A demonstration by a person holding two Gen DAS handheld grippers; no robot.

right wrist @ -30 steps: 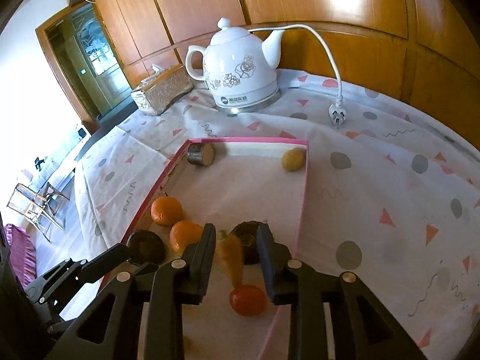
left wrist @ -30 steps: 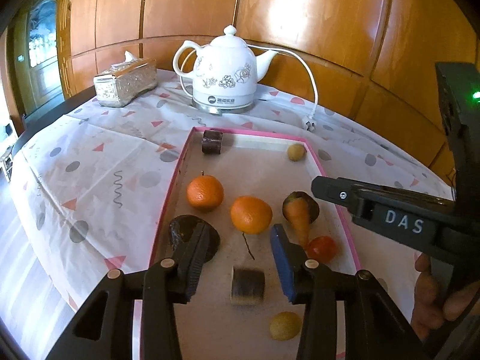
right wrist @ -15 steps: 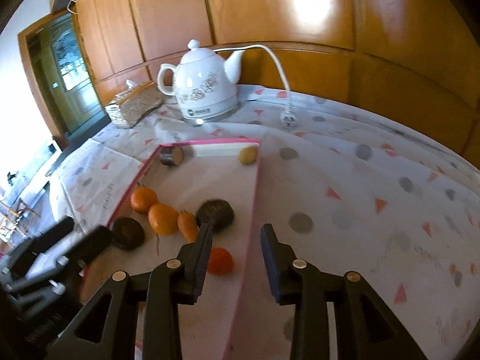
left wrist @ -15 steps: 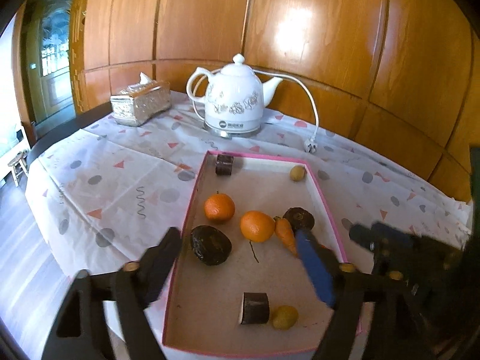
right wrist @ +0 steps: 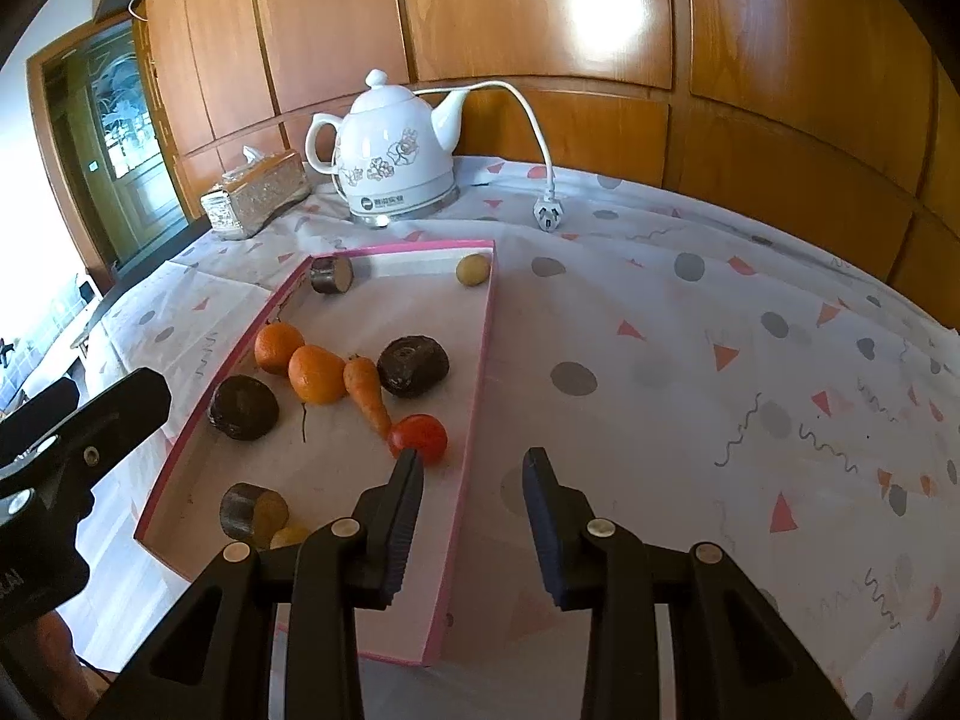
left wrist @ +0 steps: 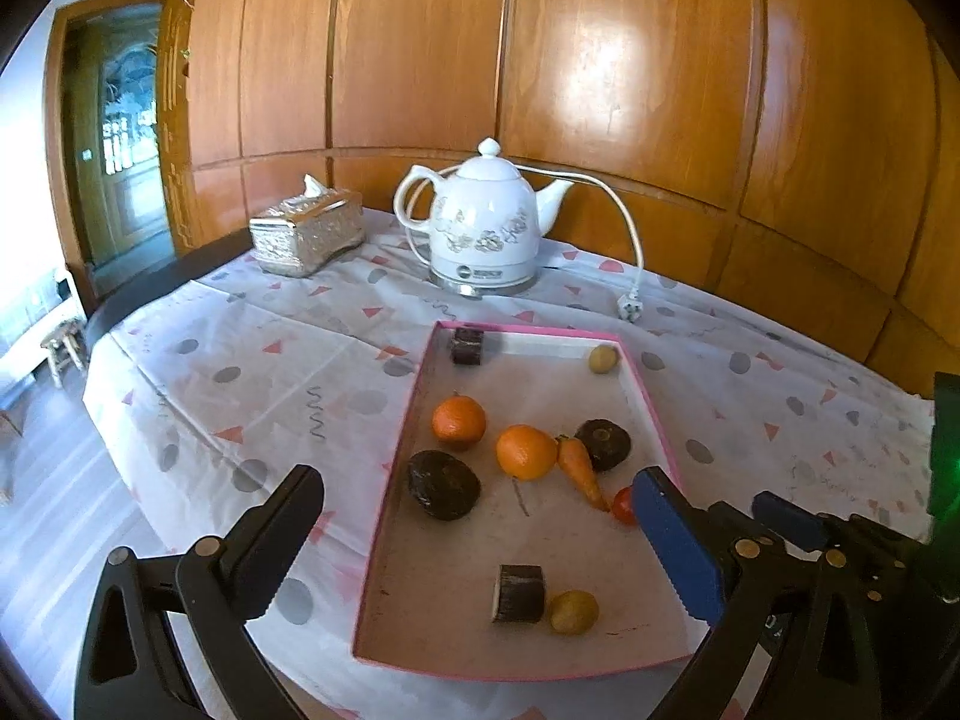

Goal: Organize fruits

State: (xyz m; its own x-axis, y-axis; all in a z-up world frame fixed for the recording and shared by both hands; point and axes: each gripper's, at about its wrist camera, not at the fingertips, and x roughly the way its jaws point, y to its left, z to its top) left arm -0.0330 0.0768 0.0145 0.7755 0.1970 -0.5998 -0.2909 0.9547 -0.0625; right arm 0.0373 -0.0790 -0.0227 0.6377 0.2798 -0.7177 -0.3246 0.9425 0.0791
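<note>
Left wrist view: left gripper point(left wrist: 480, 534) opening wide and empty, right gripper point(right wrist: 471, 480) barely parted, empty beside the tomato point(right wrist: 418, 437) near the tray point(right wrist: 480, 354)'s right edge, so approach squarely.

In the left wrist view the tomato point(left wrist: 623, 504) is half hidden behind the left tongs' blue pad. In the right wrist view the small yellow fruit point(right wrist: 289, 537) peeks out behind the right tongs point(right wrist: 471, 519).
</note>
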